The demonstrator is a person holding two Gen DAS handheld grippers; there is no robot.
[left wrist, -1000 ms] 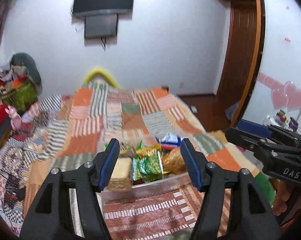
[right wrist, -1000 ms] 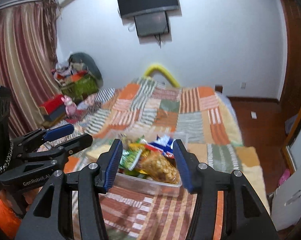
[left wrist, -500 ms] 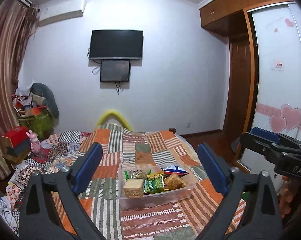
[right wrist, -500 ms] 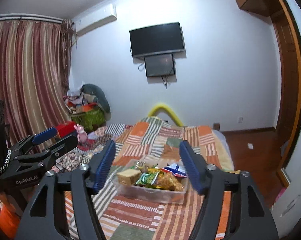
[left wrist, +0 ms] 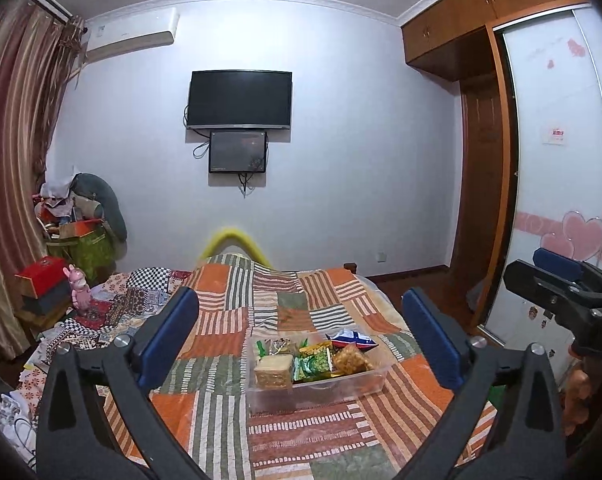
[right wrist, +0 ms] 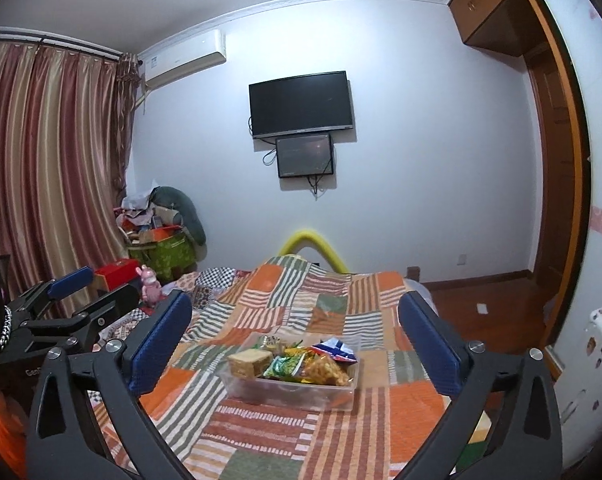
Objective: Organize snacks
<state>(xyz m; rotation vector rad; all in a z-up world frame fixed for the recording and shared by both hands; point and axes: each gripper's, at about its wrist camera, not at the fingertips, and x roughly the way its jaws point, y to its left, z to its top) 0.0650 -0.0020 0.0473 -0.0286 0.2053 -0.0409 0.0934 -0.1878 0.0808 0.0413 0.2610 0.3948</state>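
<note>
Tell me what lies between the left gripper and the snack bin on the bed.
Only bare patchwork quilt. In the left wrist view the open left gripper frames the clear snack bin from a distance, with nothing on the cloth between.

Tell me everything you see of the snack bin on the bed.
The bin is a shallow rectangular tub of clear plastic, lidless, sitting flat on the patchwork quilt. It is heaped above its rim: a tan cracker pack at its left end, green packets in the middle, an orange bag and a red-and-blue packet to the right. Neither gripper touches it; both are held open, well short of it.
</note>
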